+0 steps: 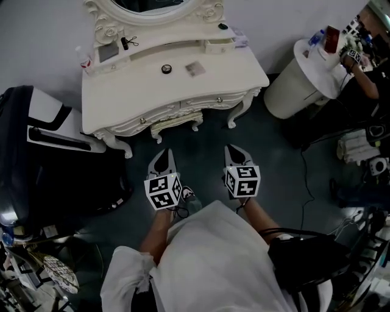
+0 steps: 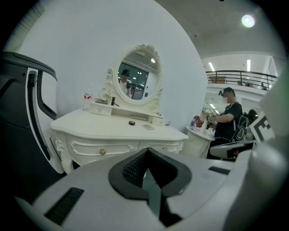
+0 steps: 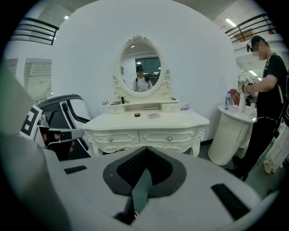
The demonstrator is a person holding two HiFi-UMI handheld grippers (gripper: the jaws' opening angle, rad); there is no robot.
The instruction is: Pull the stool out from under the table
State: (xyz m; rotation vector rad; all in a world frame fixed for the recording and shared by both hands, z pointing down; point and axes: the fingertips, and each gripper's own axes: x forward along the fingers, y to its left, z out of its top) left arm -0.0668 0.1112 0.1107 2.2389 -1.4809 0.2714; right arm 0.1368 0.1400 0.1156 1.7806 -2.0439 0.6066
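— Where's the stool?

— The stool (image 1: 176, 124) is tucked under the table (image 1: 122, 100), at the middle of the table's front edge. From the head view only its carved cream front and two curved legs stick out.

— And the two tools?

— Both are held side by side in front of the table, pointing at it and touching neither it nor the stool. The left gripper (image 1: 162, 157) has its jaws pressed together with nothing between them. The right gripper (image 1: 237, 152) is the same: closed up tight and empty.

— Anything on the table?

— A small round tin (image 1: 166, 69) near the middle of the top, and an oval mirror (image 1: 152, 5) at the back.

— What's around it?

— A black chair (image 1: 36, 152) just left of the table. A round white stand (image 1: 304, 79) is to its right, with a person (image 3: 266, 90) standing at it.
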